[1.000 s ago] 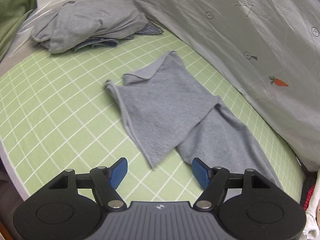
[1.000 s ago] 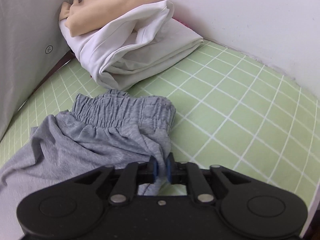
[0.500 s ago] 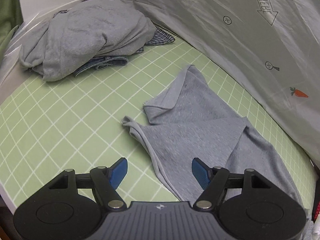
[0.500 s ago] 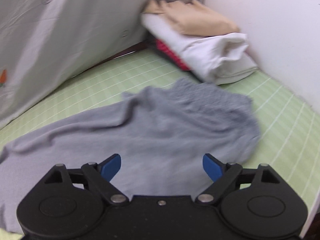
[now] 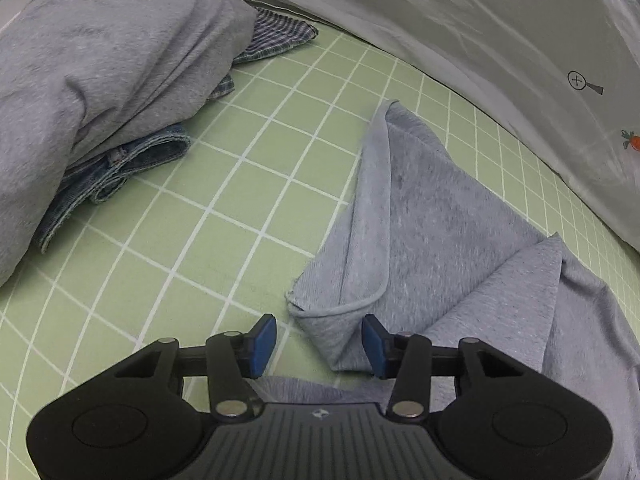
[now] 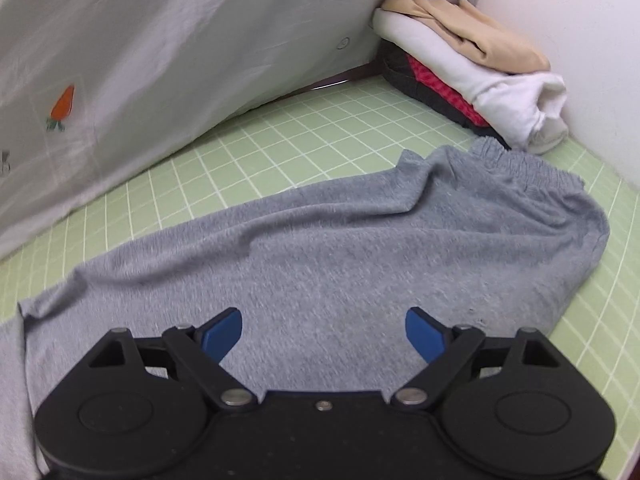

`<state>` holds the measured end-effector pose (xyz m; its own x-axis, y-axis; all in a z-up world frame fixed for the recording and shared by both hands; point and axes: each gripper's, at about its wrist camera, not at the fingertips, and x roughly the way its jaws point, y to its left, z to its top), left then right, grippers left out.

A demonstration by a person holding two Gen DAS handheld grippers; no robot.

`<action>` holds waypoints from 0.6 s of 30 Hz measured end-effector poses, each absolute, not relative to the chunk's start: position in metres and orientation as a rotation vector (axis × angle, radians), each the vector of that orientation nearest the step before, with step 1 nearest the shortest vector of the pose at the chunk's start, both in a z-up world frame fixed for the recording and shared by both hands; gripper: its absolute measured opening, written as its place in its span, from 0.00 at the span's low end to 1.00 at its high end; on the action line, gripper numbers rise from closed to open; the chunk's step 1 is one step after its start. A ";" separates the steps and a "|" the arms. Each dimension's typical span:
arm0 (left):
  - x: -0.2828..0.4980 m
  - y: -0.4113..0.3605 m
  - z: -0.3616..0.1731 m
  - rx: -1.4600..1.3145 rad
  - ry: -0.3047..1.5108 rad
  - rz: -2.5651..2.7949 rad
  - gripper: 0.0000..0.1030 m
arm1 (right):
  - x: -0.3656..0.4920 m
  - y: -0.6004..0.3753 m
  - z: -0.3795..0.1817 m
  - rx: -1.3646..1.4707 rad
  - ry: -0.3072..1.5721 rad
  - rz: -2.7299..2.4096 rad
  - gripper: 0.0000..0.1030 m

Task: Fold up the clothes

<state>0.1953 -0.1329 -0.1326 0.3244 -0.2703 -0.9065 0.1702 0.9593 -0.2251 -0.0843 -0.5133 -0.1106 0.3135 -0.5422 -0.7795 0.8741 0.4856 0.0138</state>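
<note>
Left tool (image 5: 318,344) open, straddling grey trousers (image 5: 432,248) hem; right tool (image 6: 323,334) open above them.

The grey trousers (image 5: 448,240) are cut off by the right and lower edges of the left wrist view, and part of the cloth is hidden under the left gripper (image 5: 319,340). In the right wrist view the leg end is lost at the left edge, and the near part is covered by the right gripper (image 6: 323,334). The denim garment (image 5: 120,168) and the checked cloth (image 5: 276,36) are largely buried under a grey heap (image 5: 100,64), itself cropped at the left edge. What the dark and red items (image 6: 428,80) under the white fold (image 6: 480,84) are cannot be told.
</note>
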 end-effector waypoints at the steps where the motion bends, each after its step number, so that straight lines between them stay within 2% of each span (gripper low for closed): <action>1: 0.196 -0.133 -0.133 -0.094 1.188 -0.305 0.39 | -0.081 -0.513 -0.110 0.475 0.811 -0.986 0.87; 2: 0.197 -0.134 -0.134 -0.091 1.185 -0.310 0.15 | -0.078 -0.513 -0.110 0.468 0.822 -0.987 0.87; 3: 0.197 -0.132 -0.135 -0.095 1.181 -0.297 0.02 | -0.075 -0.514 -0.109 0.464 0.829 -0.988 0.87; 10: 0.189 -0.085 -0.126 -0.171 1.135 -0.181 0.03 | -0.058 -0.511 -0.106 0.452 0.828 -0.922 0.87; 18: 0.154 -0.012 -0.117 -0.186 1.123 0.008 0.04 | -0.083 -0.505 -0.118 0.466 0.857 -0.843 0.87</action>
<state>0.1536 -0.0118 -0.1172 0.4347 -0.0874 -0.8963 -0.1001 0.9844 -0.1446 -0.0832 -0.5052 -0.1180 0.3721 -0.4549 -0.8091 0.8016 0.5969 0.0331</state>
